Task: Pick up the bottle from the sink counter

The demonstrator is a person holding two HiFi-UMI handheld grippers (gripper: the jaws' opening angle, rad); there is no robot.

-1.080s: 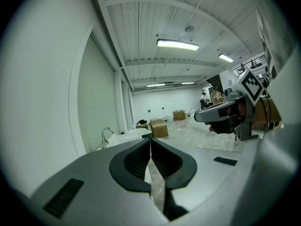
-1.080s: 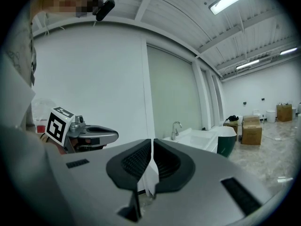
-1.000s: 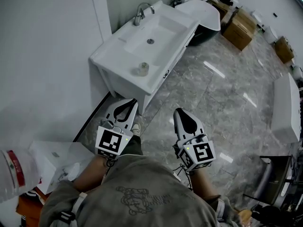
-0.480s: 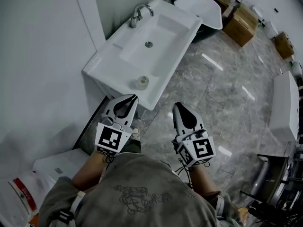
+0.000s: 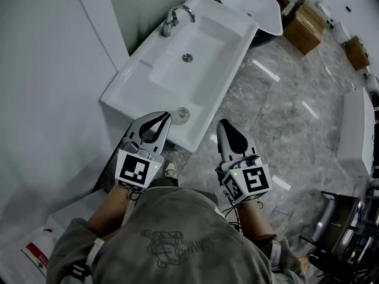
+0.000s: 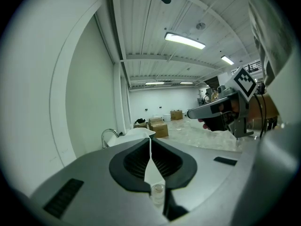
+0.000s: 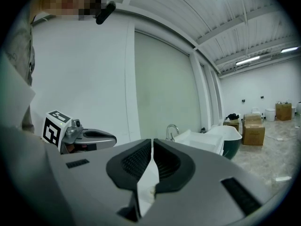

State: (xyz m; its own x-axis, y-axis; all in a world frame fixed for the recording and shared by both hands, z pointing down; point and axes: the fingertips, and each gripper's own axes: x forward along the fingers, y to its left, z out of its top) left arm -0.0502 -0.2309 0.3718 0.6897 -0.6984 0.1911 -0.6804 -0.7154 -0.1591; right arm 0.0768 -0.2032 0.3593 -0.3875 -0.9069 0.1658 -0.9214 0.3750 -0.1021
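Note:
A small clear bottle [image 5: 182, 115] stands upright on the near corner of the white sink counter [image 5: 133, 81]. My left gripper [image 5: 164, 116] is shut and empty, its tip just left of the bottle at the counter's front edge. In the left gripper view the bottle [image 6: 157, 192] shows through the gap below the closed jaws of the left gripper [image 6: 150, 140]. Right of the counter's corner, over the floor, my right gripper [image 5: 224, 123] is also shut and empty. In the right gripper view the right gripper [image 7: 152, 140] points along the sink [image 7: 203, 140].
A chrome faucet [image 5: 172, 18] stands at the basin's far side. A white wall [image 5: 47, 70] runs along the left. A dark bathtub [image 5: 259, 12] and cardboard boxes [image 5: 305, 23] lie beyond the sink. A white unit [image 5: 355, 129] sits right. The person's shoe [image 5: 170, 169] is below the counter.
Both grippers have advanced toward the sink counter, jaws still shut. The left tip now reaches the counter's edge beside the bottle.

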